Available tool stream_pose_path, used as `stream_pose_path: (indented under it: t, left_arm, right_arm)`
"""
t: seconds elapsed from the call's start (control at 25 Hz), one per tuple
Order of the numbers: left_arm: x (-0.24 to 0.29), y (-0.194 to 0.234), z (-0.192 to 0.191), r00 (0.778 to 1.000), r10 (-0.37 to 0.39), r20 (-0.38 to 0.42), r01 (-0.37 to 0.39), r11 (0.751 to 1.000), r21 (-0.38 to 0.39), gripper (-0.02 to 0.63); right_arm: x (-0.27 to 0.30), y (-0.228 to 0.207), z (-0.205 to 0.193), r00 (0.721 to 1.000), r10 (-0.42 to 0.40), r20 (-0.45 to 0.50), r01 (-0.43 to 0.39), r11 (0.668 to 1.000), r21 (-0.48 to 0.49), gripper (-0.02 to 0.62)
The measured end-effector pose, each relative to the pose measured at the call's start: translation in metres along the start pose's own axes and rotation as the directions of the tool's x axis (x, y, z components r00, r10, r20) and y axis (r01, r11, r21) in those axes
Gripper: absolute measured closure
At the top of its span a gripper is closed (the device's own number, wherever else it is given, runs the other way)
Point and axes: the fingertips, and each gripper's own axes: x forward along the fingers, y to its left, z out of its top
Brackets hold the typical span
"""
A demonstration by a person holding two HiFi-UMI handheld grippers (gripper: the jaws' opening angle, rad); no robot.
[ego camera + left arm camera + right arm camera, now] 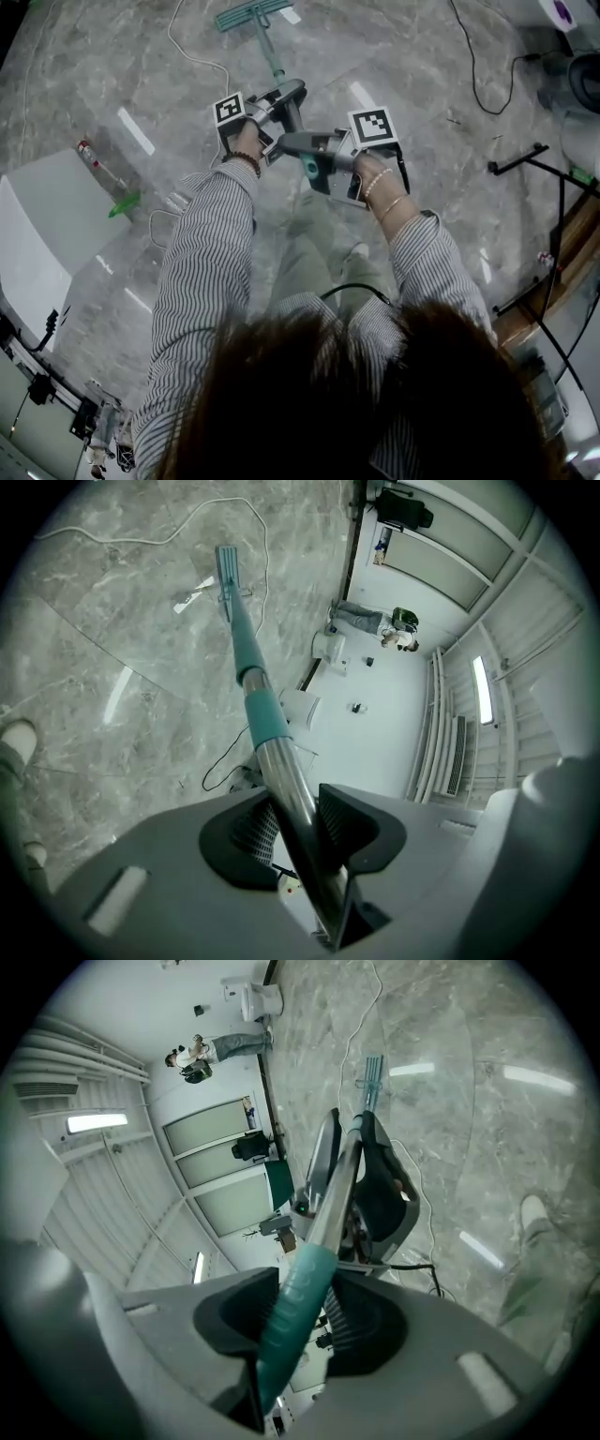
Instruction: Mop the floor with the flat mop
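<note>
The left gripper point(291, 832) is squeezed tight on the shiny silver part of the flat mop point(251, 682). The right gripper point(302, 1321), a bit nearer to the person, is squeezed tight on the green end of the same pole. The pole slants away from both grippers down to the green mop head point(251, 14), which lies flat on the grey stone floor point(422, 84) in front of the person, with a thin white cable point(192, 56) on the floor near it.
</note>
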Motion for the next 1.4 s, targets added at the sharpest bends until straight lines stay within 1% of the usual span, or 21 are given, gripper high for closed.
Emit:
stream_pose_path:
  t: [0.2,0.4,0.52,0.6,0.68,0.76,0.92,1.12,1.28,1.4]
  left_arm:
    - [-0.001,0.004,0.0,1.0,0.015,0.01,-0.015,1.0,-0.021,0.485]
    - [0.0,0.005,-0.001,1.0,0.029,0.011,-0.028,0.999,-0.015,0.485]
    - [-0.001,0.001,0.0,1.0,0.016,0.023,-0.016,1.0,-0.015,0.485]
    - [-0.001,-0.001,0.003,0.999,0.001,0.032,0.0,1.0,-0.028,0.485]
    - [-0.004,0.001,-0.002,0.999,-0.009,0.041,0.011,0.999,-0.044,0.483]
    - [-0.014,0.012,-0.03,0.999,-0.011,0.047,0.013,0.999,-0.049,0.483]
    - [-0.041,0.051,-0.116,0.998,-0.023,0.055,0.026,0.999,-0.037,0.483]
    - [-0.066,0.088,-0.191,0.997,-0.025,0.068,0.028,0.999,-0.037,0.483]
    - [-0.086,0.121,-0.26,0.994,-0.057,0.088,0.061,0.997,-0.053,0.485]
    - [-0.098,0.149,-0.317,0.988,-0.09,0.126,0.099,0.993,-0.067,0.486]
  right_arm:
    - [0.0,-0.004,-0.001,1.0,-0.005,0.015,0.004,1.0,0.031,0.451]
    - [-0.001,-0.004,0.001,0.999,0.002,0.032,-0.003,0.999,0.035,0.453]
    - [0.0,-0.001,0.0,1.0,0.001,0.024,-0.002,0.999,0.04,0.453]
    - [0.002,0.003,0.002,1.0,0.002,0.018,-0.002,0.999,0.037,0.451]
    - [0.0,0.002,-0.003,1.0,0.009,0.017,-0.01,0.999,0.037,0.446]
    - [-0.015,-0.007,-0.029,1.0,0.018,0.013,-0.018,0.999,0.033,0.445]
    - [-0.061,-0.047,-0.11,1.0,0.022,-0.016,-0.022,1.0,0.006,0.442]
    - [-0.1,-0.083,-0.18,0.999,0.015,-0.048,-0.015,1.0,0.002,0.442]
    - [-0.14,-0.116,-0.242,0.999,0.009,-0.048,-0.008,1.0,0.009,0.442]
    - [-0.178,-0.141,-0.292,0.997,-0.009,-0.08,0.009,1.0,0.001,0.443]
